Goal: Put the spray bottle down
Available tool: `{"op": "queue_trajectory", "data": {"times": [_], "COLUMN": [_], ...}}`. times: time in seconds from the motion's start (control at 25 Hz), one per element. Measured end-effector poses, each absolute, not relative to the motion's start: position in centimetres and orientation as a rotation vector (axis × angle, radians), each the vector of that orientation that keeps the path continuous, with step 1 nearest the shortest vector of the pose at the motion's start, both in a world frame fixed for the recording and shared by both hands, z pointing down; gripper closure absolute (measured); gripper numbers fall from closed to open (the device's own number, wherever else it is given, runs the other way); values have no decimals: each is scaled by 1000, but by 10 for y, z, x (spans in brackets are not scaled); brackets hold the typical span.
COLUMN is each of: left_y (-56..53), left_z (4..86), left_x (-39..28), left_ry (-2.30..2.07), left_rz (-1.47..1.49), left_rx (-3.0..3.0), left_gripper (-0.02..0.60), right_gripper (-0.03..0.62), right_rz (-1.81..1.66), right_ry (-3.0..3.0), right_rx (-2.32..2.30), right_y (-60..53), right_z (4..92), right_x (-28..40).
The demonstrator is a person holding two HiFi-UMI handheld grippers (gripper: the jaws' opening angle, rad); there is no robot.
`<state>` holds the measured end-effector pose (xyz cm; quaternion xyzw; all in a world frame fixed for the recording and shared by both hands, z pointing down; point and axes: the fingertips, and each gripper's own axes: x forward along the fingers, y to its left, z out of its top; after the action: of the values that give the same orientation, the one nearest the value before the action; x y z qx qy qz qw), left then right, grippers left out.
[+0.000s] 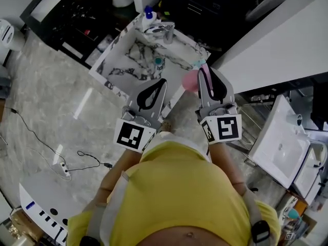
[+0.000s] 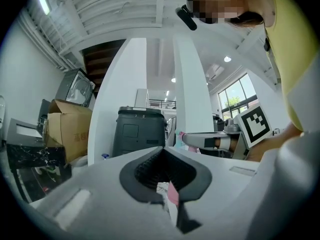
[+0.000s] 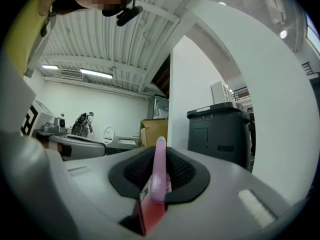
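Note:
In the head view the pink spray bottle [image 1: 191, 81] hangs at the inner side of my right gripper [image 1: 205, 68], just short of the marble vanity [image 1: 117, 60]. My right gripper is shut on the bottle's pink head [image 3: 159, 170], whose tip sticks up between the black pads. My left gripper [image 1: 163, 82] is level beside it, jaws shut tip to tip with nothing held. The left gripper view shows its closed pads [image 2: 162, 154], with the right gripper [image 2: 212, 140] and the bottle [image 2: 181, 134] off to the right.
The vanity holds a basin, a faucet [image 1: 167, 32] and a blue-capped bottle [image 1: 148, 12]. A long white counter [image 1: 277, 35] runs at the right, with white sinks [image 1: 279, 143] below it. A black bin [image 2: 138, 132] and a cardboard box [image 2: 67, 129] stand ahead. A cable [image 1: 77, 160] crosses the floor.

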<state>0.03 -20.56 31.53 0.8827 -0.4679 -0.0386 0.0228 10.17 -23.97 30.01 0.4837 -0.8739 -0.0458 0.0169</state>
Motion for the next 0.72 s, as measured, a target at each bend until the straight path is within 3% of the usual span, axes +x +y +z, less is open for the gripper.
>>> {"op": "queue_trajectory", "data": {"times": [0.72], "left_y": [-274], "left_z": [331], "left_x": [9], "left_ry": [-1282], "left_rz": [3], "left_rx": [2803], "left_gripper": [575], "right_gripper": [530], "right_rz": [-69], "right_ry": [-2652], "right_rx": [1533], "right_y": [-300], "right_z": [329], "right_x": [93]}}
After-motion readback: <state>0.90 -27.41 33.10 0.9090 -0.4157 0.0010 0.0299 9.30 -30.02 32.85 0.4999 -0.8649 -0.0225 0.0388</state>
